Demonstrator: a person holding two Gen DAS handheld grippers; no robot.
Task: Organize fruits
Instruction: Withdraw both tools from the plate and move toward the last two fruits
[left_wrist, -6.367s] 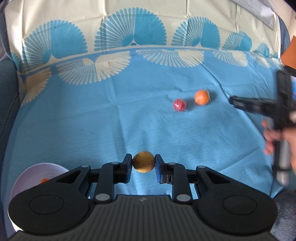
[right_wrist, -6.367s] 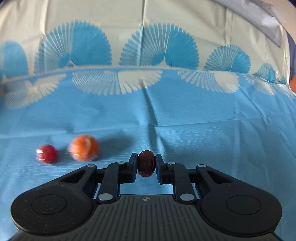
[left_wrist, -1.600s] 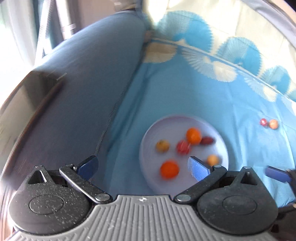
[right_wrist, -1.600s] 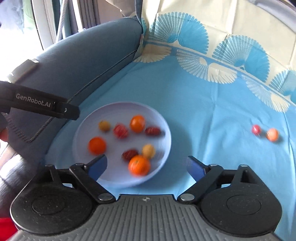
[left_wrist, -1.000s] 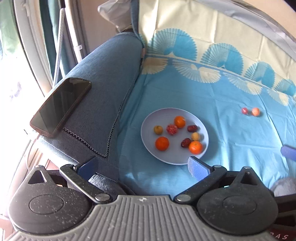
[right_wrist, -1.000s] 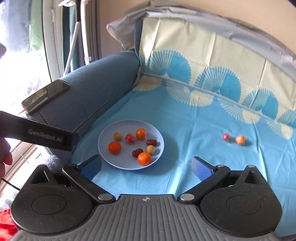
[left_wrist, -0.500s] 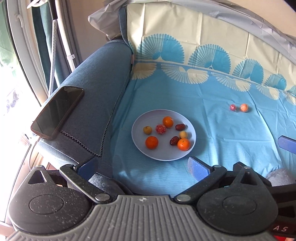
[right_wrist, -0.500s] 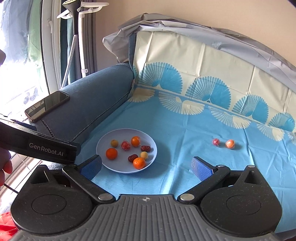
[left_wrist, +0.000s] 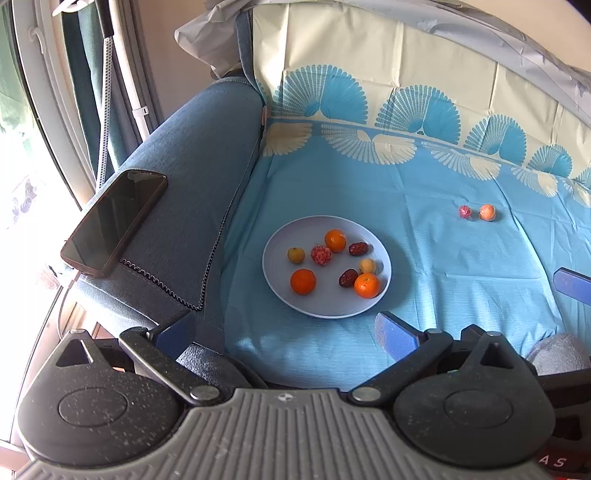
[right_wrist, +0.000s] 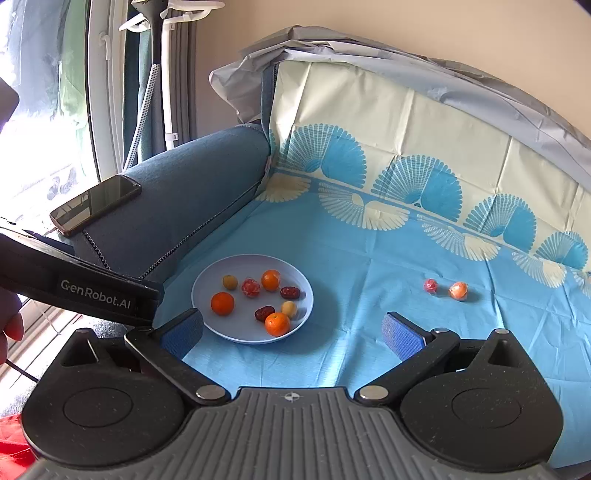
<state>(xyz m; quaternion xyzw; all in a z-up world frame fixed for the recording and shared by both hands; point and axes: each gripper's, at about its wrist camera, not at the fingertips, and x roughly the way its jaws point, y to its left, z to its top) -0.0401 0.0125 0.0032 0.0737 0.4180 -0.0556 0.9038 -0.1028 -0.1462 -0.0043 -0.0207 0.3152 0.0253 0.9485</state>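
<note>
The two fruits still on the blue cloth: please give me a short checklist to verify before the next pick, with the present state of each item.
1. Left hand-held gripper open and holding nothing: ok.
2. Right hand-held gripper open and holding nothing: ok.
3. Red fruit and orange fruit lie side by side on the blue cloth, outside the plate: ok, both in plain view.
4. Nothing stands between the grippers and these two fruits: ok.
5. Free room on the plate for two more: ok, bare area near the front rim.
6. Whether the two fruits touch each other: cannot tell.
</note>
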